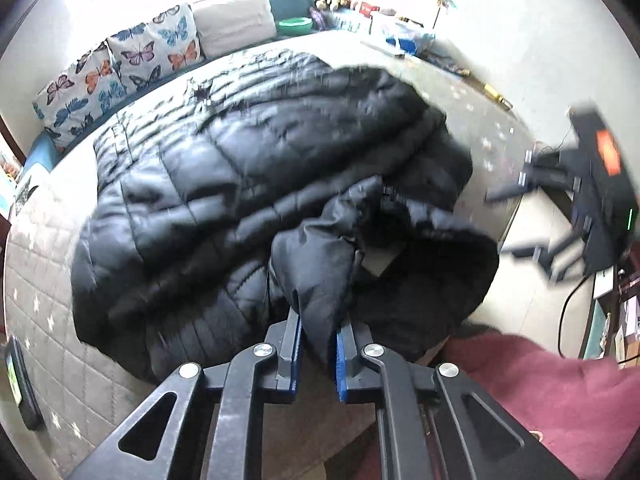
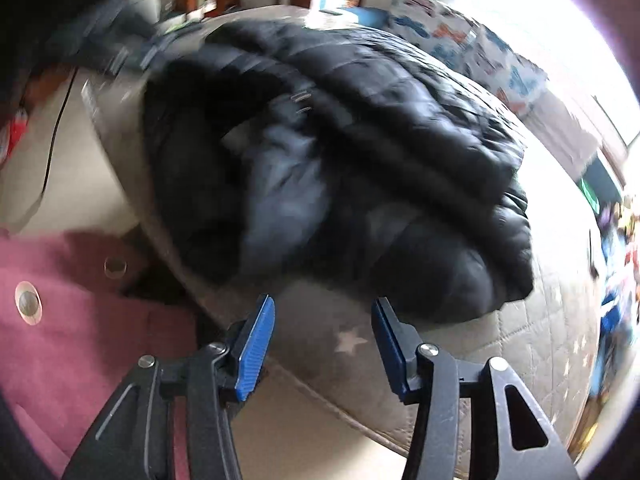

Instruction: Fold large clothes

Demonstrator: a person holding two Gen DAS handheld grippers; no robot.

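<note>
A large black puffer jacket lies bunched on a bed with a beige quilted cover. My left gripper is shut on a fold of the jacket's black fabric at its near edge, the cloth pinched between the blue pads. The right gripper shows blurred at the right of the left wrist view, off the jacket. In the right wrist view the jacket fills the middle, and my right gripper stands open just short of its near edge, above the quilt, with nothing between its fingers.
Butterfly-print pillows and a plain cushion line the far side of the bed. Toys, boxes and a green bowl sit beyond it. A maroon garment on the person is close at the lower right. A cable runs across the floor.
</note>
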